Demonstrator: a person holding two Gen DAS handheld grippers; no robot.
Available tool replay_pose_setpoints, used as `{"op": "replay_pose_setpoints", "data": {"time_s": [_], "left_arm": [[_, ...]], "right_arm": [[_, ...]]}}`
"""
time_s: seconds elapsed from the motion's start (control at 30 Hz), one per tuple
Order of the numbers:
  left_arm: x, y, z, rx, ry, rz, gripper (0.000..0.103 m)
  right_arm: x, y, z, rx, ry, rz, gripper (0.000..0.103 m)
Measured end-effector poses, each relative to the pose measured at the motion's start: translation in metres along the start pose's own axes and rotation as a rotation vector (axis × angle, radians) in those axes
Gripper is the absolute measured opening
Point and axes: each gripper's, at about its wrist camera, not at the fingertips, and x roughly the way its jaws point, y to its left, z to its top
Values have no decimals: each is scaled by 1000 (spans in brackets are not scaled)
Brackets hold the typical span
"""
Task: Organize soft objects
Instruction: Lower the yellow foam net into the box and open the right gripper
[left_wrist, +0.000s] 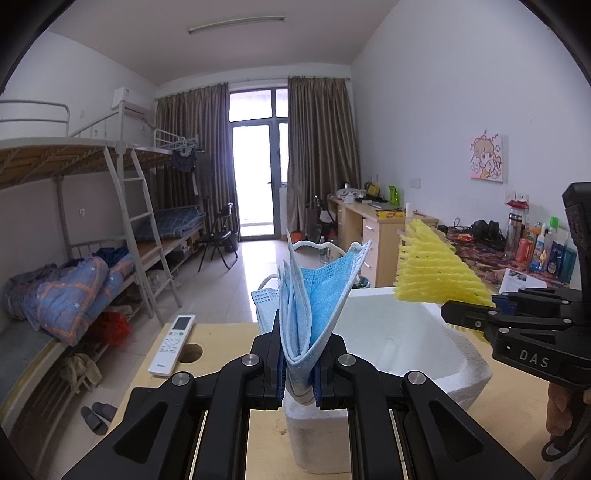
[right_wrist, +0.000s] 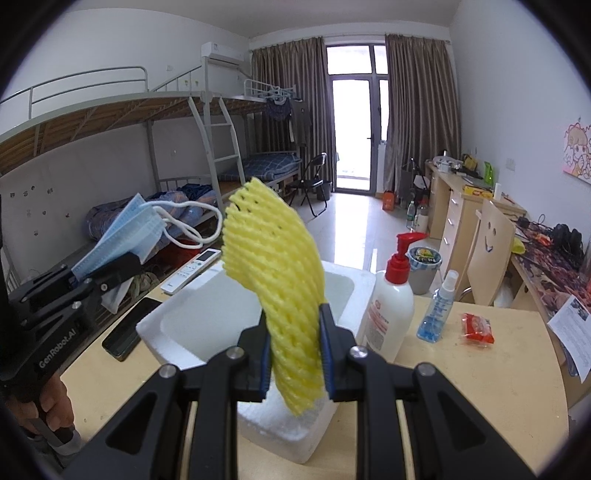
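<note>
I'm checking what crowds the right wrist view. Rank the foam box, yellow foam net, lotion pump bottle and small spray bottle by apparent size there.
1. foam box
2. yellow foam net, enlarged by nearness to the camera
3. lotion pump bottle
4. small spray bottle

Blue masks (left_wrist: 314, 295), yellow foam net (right_wrist: 280, 295)

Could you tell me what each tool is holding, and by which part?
Left tool: blue face masks, pinched at their folded lower end. Right tool: yellow foam net, near its lower end.

Two bottles (right_wrist: 388, 306) (one foam box (right_wrist: 207, 321))
</note>
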Motion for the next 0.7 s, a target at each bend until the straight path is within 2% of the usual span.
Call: {"op": "replay_pose_setpoints", "data": {"time_s": [0.5, 0.53, 0.6, 0.7], "left_arm": [[-1, 17, -1, -19, 7, 25, 11], [-1, 17, -1, -22, 9, 23, 11], [-3, 17, -1, -21, 7, 28, 11], [-4, 16, -1, -22, 4, 33, 11]], "right_arm": [[27, 8, 10, -15, 25, 38, 27], [28, 8, 10, -17, 24, 40, 30], [27, 7, 10, -3, 21, 40, 48], [26, 6, 10, 0, 20, 38, 64]]}}
